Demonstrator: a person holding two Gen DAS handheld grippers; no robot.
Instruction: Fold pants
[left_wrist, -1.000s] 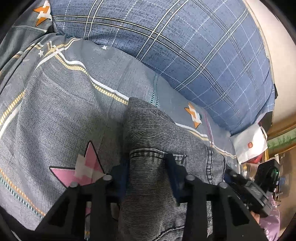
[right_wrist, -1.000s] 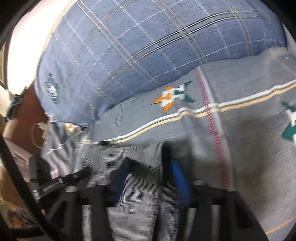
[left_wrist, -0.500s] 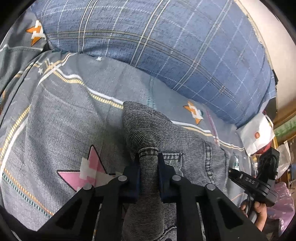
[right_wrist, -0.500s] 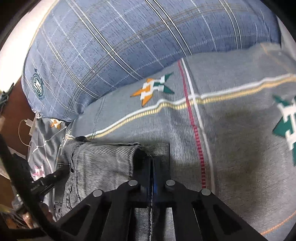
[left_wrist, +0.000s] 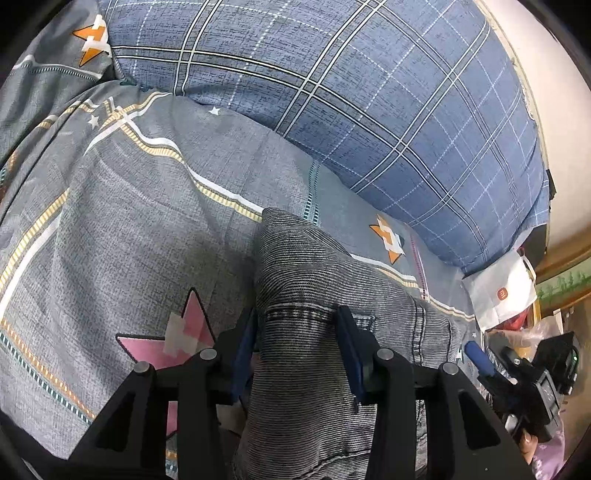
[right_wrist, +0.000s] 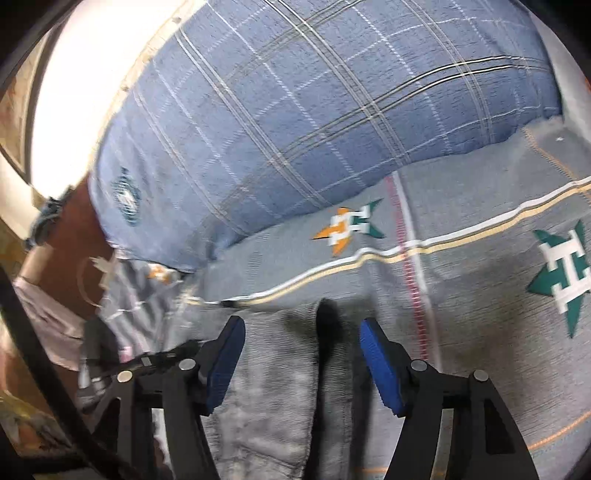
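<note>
Pants (left_wrist: 317, 295) lie on the bed (left_wrist: 129, 229) in front of me, grey and finely striped, partly folded, with a stitched seam and a pocket edge showing. In my left view their long axis runs from between my fingers away toward the blue checked pillow (left_wrist: 369, 110), the far end a rounded fold pointing at the pillow and stopping short of it.

My left gripper (left_wrist: 297, 332) has just been opening; its jaws now straddle a raised ridge of the pants, with the cloth between the blue pads (left_wrist: 349, 347). I cannot tell for certain whether the pads touch the cloth, but they look slack against it.

My right gripper (right_wrist: 299, 354) has also just been opening. Its jaws stand wide apart above the pants (right_wrist: 273, 387), and the pads (right_wrist: 380, 365) are clear of the fabric; a dark crease runs between them. That view is blurred.

A white paper bag (left_wrist: 498, 295) sits off the bed's far corner beside some clutter; what it holds is hidden from me. At the right edge of the left view I see my right gripper (left_wrist: 480, 360) from the side.
</note>
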